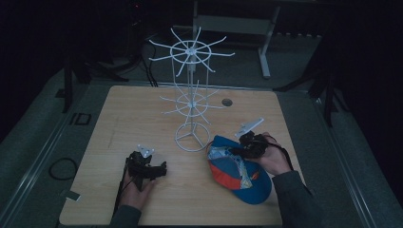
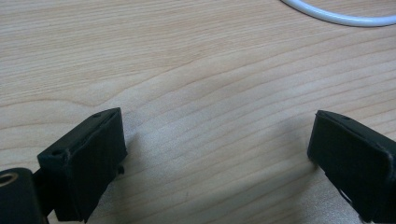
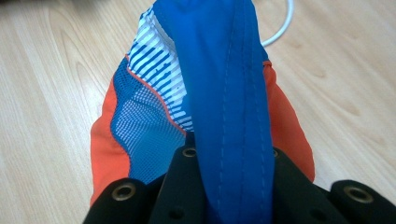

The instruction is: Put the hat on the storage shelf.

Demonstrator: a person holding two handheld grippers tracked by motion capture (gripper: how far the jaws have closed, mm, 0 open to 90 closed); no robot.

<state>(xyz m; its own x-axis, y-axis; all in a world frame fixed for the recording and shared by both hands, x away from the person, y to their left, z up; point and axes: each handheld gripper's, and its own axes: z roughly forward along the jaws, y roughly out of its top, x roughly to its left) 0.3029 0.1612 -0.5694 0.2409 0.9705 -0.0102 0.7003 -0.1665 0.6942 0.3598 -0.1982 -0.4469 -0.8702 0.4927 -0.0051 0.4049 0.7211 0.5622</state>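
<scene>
1. One cap (image 1: pixel 240 173), blue and orange with a white striped panel, lies at the lower right of the high view, on the wooden table (image 1: pixel 142 109), just right of the rack's ring base.
2. In the right gripper view the cap (image 3: pixel 224 93) runs up the middle of the frame: a stitched blue band in front, with blue mesh, white stripes and orange panels fanning out behind it.
3. The right gripper (image 1: pixel 249 145) sits at the cap's upper edge in the high view, held in a hand (image 1: pixel 275 159). Its jaws are clamped together on the blue band, which passes between them at the bottom of the right gripper view (image 3: pixel 233 186).
4. The left gripper (image 1: pixel 142 166) rests low over the table at the lower left of the high view, well apart from the cap. In the left gripper view (image 2: pixel 217 149) its jaws stand wide apart with bare wood between them.
5. A white wire rack (image 1: pixel 191 95) with two tiers of spoked hooks stands at the centre of the high view; its ring base shows at the top right of the left gripper view (image 2: pixel 336 16).
</scene>
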